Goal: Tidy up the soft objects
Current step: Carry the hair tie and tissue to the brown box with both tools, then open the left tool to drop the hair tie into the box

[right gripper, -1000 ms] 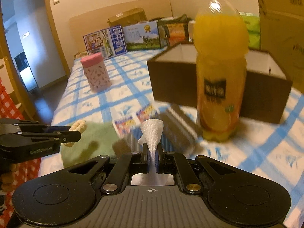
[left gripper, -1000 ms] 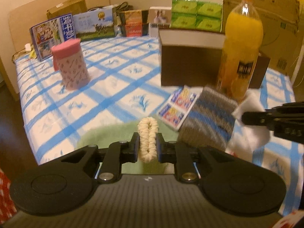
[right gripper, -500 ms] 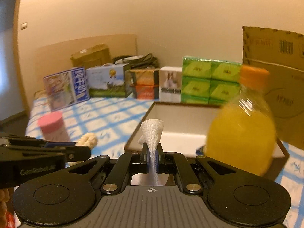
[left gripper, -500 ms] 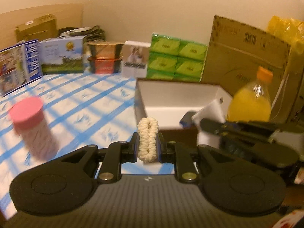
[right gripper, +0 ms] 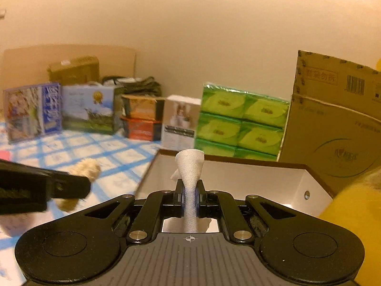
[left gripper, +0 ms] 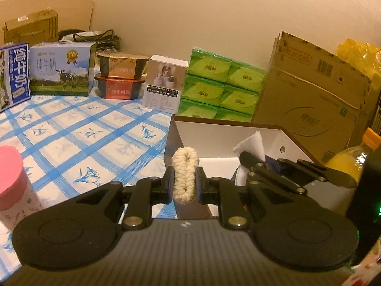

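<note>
1. You are working over one bench, spread with a blue-checked cloth; a row of goods lines its far edge against the wall.
2. One large cardboard carton stands at the right of that row, taller than its neighbours.
3. One open box, brown outside and white inside, sits on the bench just in front of both claws.
4. Six green tissue packs show, stacked in two columns of three beside the carton.
5. Two milk cartons stand at the left, then two food tubs stacked one on the other, then one small white box.
6. One orange drink bottle stands at the right of the open box; one pink-lidded canister sits at the left edge.
7. Your left claw is clenched on one cream looped scrunchie, holding it upright at the box's near left corner.
8. Your right claw has one white cloth between its pads, the top flaring above them, over the near wall of the box; its jaws are opening, and the pads still touch the cloth.
</note>
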### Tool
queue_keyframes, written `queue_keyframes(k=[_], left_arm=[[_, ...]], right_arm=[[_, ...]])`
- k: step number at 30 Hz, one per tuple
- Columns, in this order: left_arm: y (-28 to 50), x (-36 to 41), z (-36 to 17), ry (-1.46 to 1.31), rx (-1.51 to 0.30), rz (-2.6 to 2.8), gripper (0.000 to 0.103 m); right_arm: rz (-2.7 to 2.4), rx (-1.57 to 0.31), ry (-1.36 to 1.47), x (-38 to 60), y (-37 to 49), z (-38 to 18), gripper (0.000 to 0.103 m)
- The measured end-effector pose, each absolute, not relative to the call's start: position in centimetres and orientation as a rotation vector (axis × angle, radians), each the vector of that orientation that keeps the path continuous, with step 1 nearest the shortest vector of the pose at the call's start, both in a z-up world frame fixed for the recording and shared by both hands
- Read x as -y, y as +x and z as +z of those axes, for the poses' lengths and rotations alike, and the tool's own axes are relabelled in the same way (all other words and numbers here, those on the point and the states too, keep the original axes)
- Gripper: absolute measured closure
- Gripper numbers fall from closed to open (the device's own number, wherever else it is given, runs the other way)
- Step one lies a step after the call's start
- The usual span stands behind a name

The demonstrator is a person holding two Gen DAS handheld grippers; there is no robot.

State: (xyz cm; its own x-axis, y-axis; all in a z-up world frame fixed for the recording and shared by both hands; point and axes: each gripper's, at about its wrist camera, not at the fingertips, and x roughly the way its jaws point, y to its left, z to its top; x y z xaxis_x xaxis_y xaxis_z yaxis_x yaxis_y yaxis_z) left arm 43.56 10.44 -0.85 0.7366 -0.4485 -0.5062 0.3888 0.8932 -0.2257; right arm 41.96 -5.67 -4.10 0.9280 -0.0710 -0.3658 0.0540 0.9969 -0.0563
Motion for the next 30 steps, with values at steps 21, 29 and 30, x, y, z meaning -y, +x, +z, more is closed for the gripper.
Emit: queue_keyframes(k=[21,29,30], left_arm=[[39.7,-10.3,-0.7,-0.091,-0.607,-0.483,0.086],[37.4,-8.6,0.4,-0.073,-0.609,-0.504,0.086],[37.4,-8.3,0.5,-0.066,-0.607,-0.505,0.086]], right_arm=[[0.188,-0.407,-0.034,6.5,33.1,-3.0,0.042],[0.274,-0.464,0.045,12.7,27.2,-1.2,0.05],[0.269,-0.474,0.049,13.7,26.6,-1.1,0.051]])
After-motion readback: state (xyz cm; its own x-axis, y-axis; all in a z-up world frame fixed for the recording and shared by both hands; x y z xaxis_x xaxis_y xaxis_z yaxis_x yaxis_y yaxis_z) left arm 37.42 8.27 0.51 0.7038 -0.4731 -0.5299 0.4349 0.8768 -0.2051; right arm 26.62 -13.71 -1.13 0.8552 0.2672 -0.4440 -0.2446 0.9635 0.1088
